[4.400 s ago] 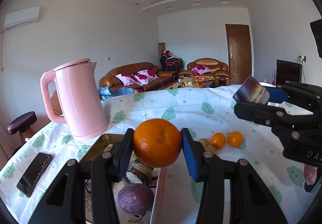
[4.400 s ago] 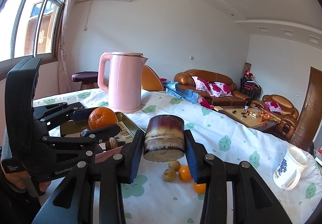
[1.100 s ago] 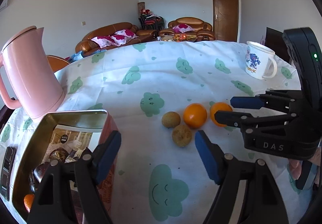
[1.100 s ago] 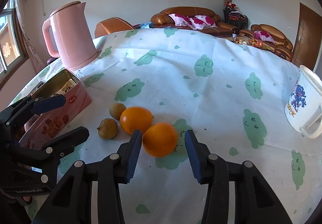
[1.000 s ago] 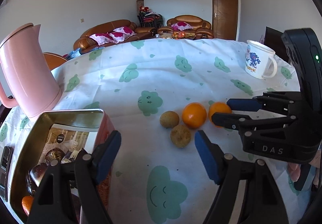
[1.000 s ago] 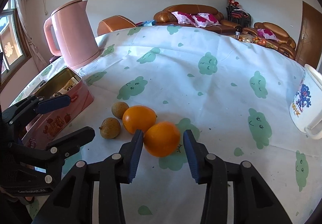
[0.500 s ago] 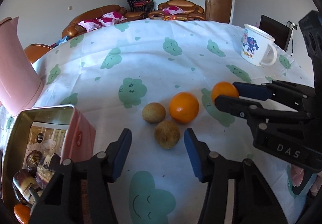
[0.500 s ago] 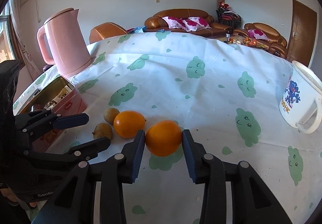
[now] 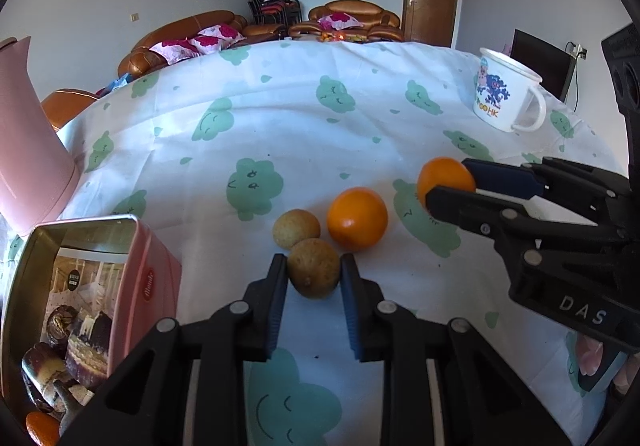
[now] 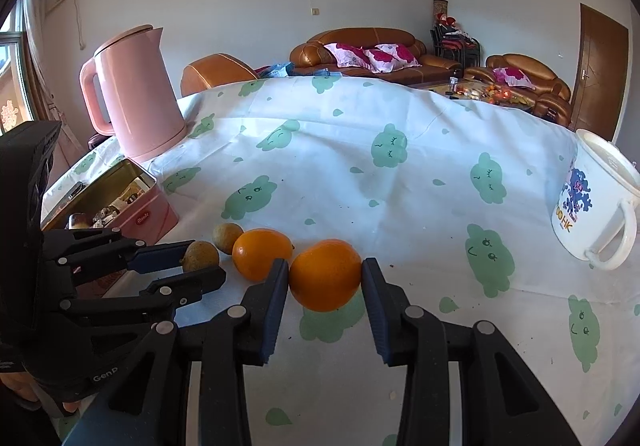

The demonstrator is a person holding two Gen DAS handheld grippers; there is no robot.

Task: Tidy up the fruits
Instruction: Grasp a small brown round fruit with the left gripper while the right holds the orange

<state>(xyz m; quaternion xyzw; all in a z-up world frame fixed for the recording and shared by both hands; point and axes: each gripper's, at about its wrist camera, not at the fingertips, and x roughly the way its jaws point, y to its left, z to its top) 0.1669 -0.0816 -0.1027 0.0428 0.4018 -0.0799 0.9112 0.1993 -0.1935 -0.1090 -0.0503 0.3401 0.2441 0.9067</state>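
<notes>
My left gripper (image 9: 314, 272) is shut on a small brown fruit (image 9: 314, 273) on the tablecloth; it also shows in the right wrist view (image 10: 200, 256). My right gripper (image 10: 325, 276) is shut on an orange (image 10: 325, 274), also seen in the left wrist view (image 9: 444, 175). A second orange (image 9: 357, 217) and a second brown fruit (image 9: 296, 229) lie between them. The pink tin (image 9: 154, 278) at the left holds pastries and an orange (image 9: 40, 428).
A pink kettle (image 10: 136, 93) stands behind the tin (image 10: 156, 215). A white mug (image 10: 592, 201) stands at the right of the cloud-print tablecloth (image 10: 400, 181). Sofas and a door lie beyond the table.
Both grippers let go of their earlier loads at the tin and came to the loose fruits. The left jaws closed on the brown fruit; the right jaws closed on the orange.
</notes>
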